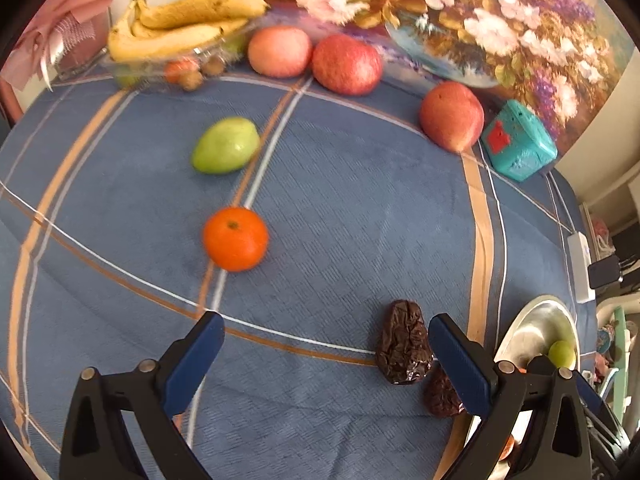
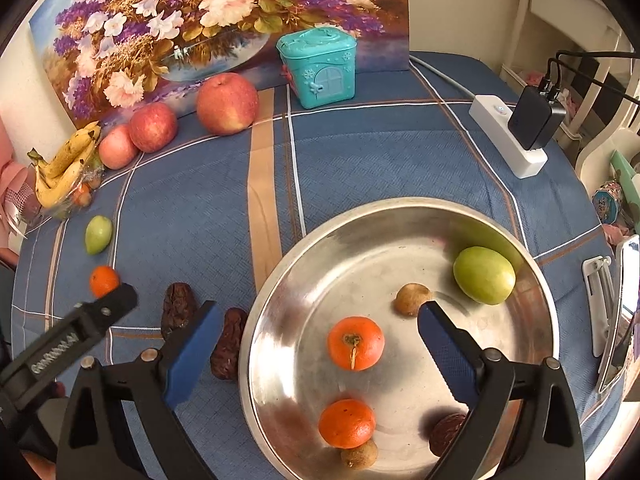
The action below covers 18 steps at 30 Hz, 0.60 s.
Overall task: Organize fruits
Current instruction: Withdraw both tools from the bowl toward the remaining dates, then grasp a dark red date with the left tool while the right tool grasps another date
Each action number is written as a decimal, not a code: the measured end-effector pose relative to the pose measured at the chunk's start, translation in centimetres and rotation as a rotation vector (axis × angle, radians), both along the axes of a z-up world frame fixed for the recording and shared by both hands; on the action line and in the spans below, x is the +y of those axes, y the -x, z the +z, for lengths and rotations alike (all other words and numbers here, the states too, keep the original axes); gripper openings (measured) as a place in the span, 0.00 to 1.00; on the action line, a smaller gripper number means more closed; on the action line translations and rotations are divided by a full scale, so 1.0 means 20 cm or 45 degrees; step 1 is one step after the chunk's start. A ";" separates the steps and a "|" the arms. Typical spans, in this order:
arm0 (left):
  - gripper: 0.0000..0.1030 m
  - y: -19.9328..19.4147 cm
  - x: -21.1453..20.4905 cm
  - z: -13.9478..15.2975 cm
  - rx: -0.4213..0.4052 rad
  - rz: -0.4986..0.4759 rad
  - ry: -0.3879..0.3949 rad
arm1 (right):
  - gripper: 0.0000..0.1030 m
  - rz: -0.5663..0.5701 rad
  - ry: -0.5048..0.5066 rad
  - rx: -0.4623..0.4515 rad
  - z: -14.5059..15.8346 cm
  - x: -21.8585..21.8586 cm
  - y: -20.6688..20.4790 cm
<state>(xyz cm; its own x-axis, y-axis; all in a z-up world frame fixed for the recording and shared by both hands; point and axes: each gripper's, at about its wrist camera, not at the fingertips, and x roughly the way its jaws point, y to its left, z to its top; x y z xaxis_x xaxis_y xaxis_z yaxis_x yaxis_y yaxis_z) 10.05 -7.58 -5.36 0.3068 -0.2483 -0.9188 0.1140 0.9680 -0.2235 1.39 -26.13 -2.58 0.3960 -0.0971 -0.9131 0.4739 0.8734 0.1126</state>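
My left gripper [image 1: 326, 338] is open and empty above the blue cloth. A tangerine [image 1: 235, 239] and a green fruit [image 1: 225, 145] lie ahead of it. Two dark dried dates [image 1: 403, 342] lie by its right finger. My right gripper [image 2: 318, 326] is open and empty over the steel bowl [image 2: 280, 280]. The bowl holds two tangerines [image 2: 355, 343], a green fruit [image 2: 484, 275], two small brown fruits [image 2: 412, 299] and a dark date [image 2: 446, 432]. The left gripper shows in the right wrist view at the lower left [image 2: 72, 336].
Three apples [image 1: 346, 64] stand along a flower painting [image 1: 460, 12] at the back. A banana bunch [image 1: 176, 28] rests on a clear container of small fruits. A teal toy box [image 2: 318, 66] stands at the back. A white power strip [image 2: 508, 140] with a charger lies right.
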 end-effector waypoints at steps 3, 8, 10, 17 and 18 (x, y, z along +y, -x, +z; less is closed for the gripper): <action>1.00 0.00 -0.02 -0.04 0.045 -0.035 0.054 | 0.95 -0.010 -0.002 -0.002 0.00 0.00 0.01; 0.98 -0.01 -0.03 -0.09 0.150 -0.020 0.135 | 0.95 -0.048 -0.003 -0.009 0.00 -0.02 0.02; 0.94 -0.01 -0.05 -0.09 0.137 -0.048 0.133 | 0.95 -0.059 -0.005 -0.012 0.00 -0.02 0.02; 0.70 0.00 -0.15 -0.05 0.107 -0.163 0.155 | 0.95 -0.081 -0.012 -0.025 0.00 -0.04 0.04; 0.68 0.00 -0.17 -0.05 0.100 -0.182 0.153 | 0.95 -0.083 -0.014 -0.028 0.00 -0.04 0.04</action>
